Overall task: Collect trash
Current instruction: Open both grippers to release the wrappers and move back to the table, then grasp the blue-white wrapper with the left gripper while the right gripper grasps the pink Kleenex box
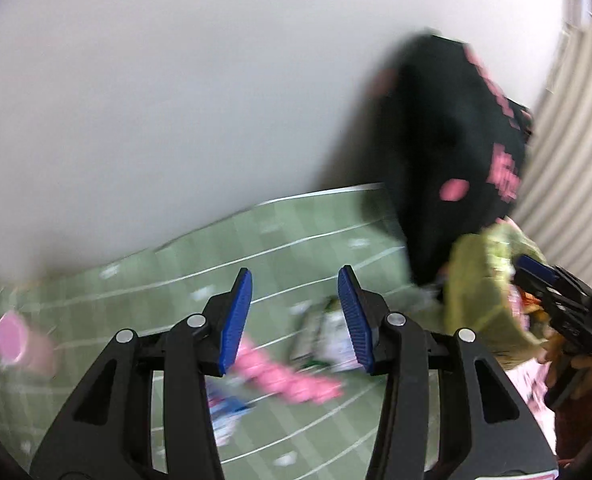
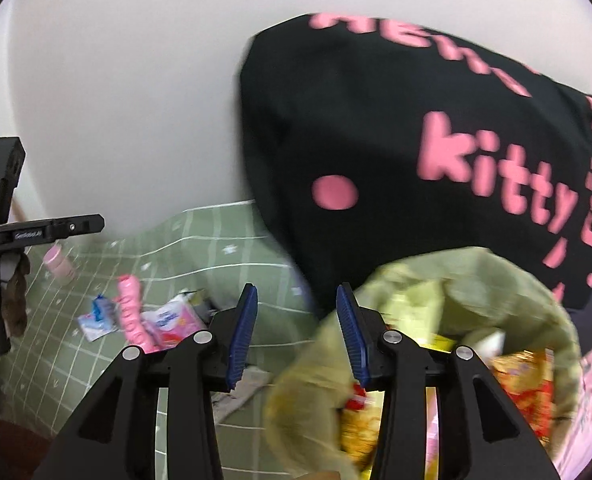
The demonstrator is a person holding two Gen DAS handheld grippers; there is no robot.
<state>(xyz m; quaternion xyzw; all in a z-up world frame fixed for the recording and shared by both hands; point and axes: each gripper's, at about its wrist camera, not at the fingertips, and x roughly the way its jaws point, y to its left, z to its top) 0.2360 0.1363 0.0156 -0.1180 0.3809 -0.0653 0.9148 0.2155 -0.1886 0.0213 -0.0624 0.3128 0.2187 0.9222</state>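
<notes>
Trash bag (image 2: 476, 292), yellow-green, wrapper-filled

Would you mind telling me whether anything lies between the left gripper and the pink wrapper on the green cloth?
Nothing visible does. The left gripper hangs over the green cloth, jaws open and empty, and the pink wrapper lies uncovered just below them.

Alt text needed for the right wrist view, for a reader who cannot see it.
The right gripper hangs open and empty at the rim of a yellow-green trash bag holding colourful wrappers. A black bag with pink lettering stands behind; more pink and blue litter lies on the green checked cloth.
</notes>
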